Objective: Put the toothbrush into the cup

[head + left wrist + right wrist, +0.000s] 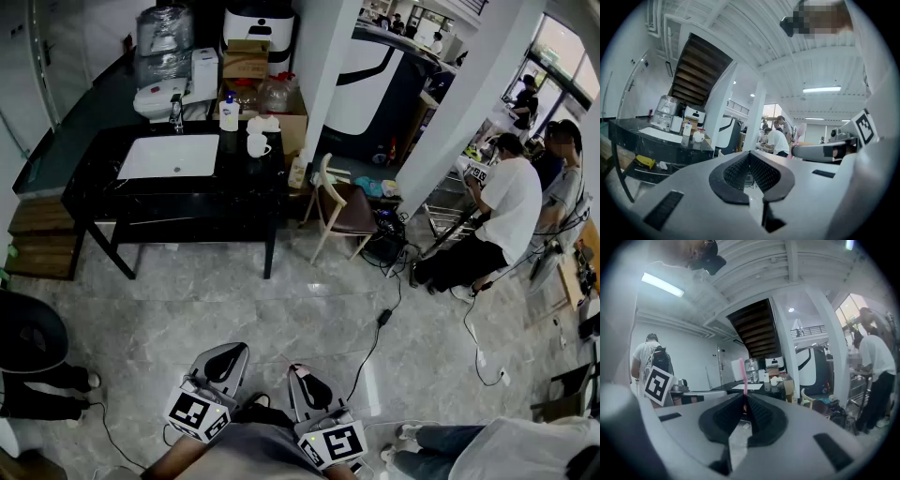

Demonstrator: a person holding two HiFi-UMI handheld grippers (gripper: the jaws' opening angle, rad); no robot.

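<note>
Now | right gripper (744,398) jaws clenched on toothbrush (744,376), long axis upright; left gripper (750,154) jaws closed

Toothbrush (745,378) lower end hidden between right gripper (743,398) jaws; cup (256,145) contents too small.

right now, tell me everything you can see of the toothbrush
The toothbrush is a thin pink stick, plastic by its look. It stands nearly upright, its lower end pinched between the closed pads of the right tool, and most of its length rises above them. Nothing else touches it. The bristles are too small to make out. It is a good way from the white cup, which sits on the black counter across the floor.
</note>
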